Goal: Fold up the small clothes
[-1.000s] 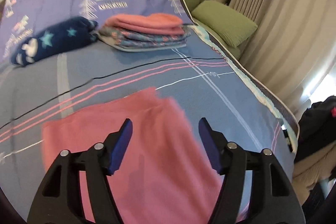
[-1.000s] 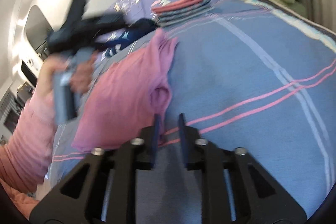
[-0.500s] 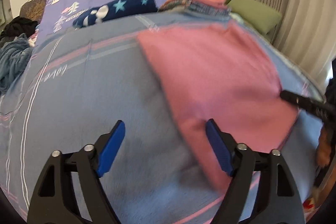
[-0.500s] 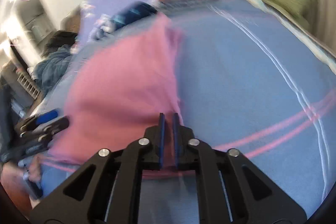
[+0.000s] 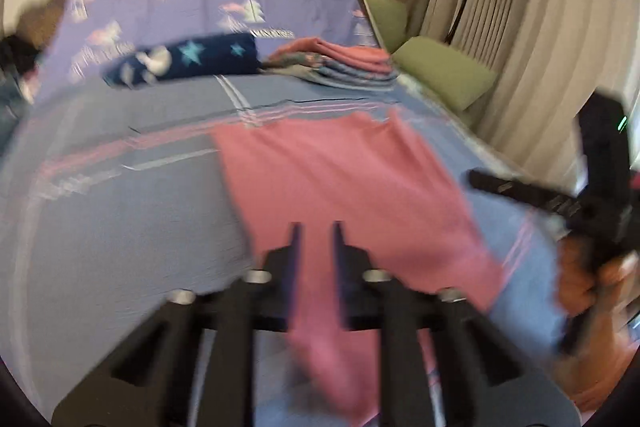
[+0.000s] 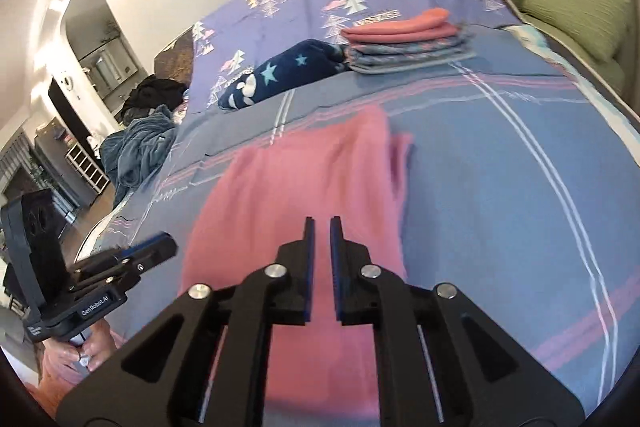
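Both grippers, left (image 5: 316,227) and right (image 6: 322,221), pinch the near edge of a pink cloth (image 6: 296,195) stretching away up-frame across the blue bed (image 6: 500,167).

Motion blur smears the left wrist view: the pink garment (image 5: 344,183) loses its near edge under the left gripper (image 5: 316,239), so whether cloth is pinched cannot be told. The right gripper (image 5: 532,193) runs off the right edge. In the right wrist view the right gripper (image 6: 322,231) covers the garment's near hem; lettering on the purple bedsheet (image 6: 376,15) stays unreadable.
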Demonstrator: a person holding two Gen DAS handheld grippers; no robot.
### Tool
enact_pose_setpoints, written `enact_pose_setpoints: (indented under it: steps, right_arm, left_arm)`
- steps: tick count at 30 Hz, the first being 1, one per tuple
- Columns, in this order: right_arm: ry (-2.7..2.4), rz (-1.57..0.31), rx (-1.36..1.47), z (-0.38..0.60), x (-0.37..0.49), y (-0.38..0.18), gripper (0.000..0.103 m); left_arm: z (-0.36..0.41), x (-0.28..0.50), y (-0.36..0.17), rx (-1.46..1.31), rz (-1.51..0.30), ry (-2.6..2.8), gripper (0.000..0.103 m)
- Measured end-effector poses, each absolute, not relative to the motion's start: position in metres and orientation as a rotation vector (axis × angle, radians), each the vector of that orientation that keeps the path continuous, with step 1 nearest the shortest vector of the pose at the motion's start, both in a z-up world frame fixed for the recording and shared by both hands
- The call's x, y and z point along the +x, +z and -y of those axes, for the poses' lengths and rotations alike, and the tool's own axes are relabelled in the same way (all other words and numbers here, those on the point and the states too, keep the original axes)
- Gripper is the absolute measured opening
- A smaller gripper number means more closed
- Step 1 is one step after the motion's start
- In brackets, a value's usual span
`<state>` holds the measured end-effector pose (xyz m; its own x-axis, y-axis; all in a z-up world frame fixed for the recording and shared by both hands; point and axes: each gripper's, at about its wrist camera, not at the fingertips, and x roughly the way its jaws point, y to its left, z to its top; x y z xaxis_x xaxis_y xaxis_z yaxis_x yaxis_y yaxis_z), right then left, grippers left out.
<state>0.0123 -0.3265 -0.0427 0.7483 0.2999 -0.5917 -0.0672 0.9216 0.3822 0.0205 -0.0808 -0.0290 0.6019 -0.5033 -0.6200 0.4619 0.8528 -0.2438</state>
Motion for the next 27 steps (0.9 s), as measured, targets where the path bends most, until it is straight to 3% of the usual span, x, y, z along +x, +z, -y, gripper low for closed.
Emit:
enact_pose_setpoints:
  steps: [4,6,14,17,19,20,27]
  right_arm:
    - [0.001,-0.856,0.347,0.349,0.055,-0.09,0.01]
    - [0.072,-0.842,0.508,0.373,0.051,-0.101,0.01]
    - [0.242,-0.752,0.454,0.372,0.066,-0.049,0.017]
    - [0.326,-0.767,0.389,0.35,0.091,-0.043,0.024]
    - [0.267,-0.841,0.328,0.343,0.118,-0.062,0.022]
    - [0.202,-0.874,0.29,0.343,0.13,-0.077,0.017]
    - [0.215,-0.801,0.39,0.363,0.122,-0.095,0.016]
  left_arm:
    - [0.09,0.054,-0.071,-0.061,-0.839,-0.522,0.007]
    - [0.082,0.055,-0.074,-0.128,-0.85,-0.553,0.007]
    - [0.084,0.068,-0.039,-0.083,-0.792,-0.597,0.007]
    - [0.096,0.1,-0.038,-0.059,-0.795,-0.602,0.014]
    - [0.101,0.122,-0.053,-0.023,-0.831,-0.526,0.03]
    - [0.102,0.137,-0.071,0.009,-0.869,-0.478,0.03]
    - [0.085,0.144,-0.08,-0.145,-0.869,-0.553,0.031]
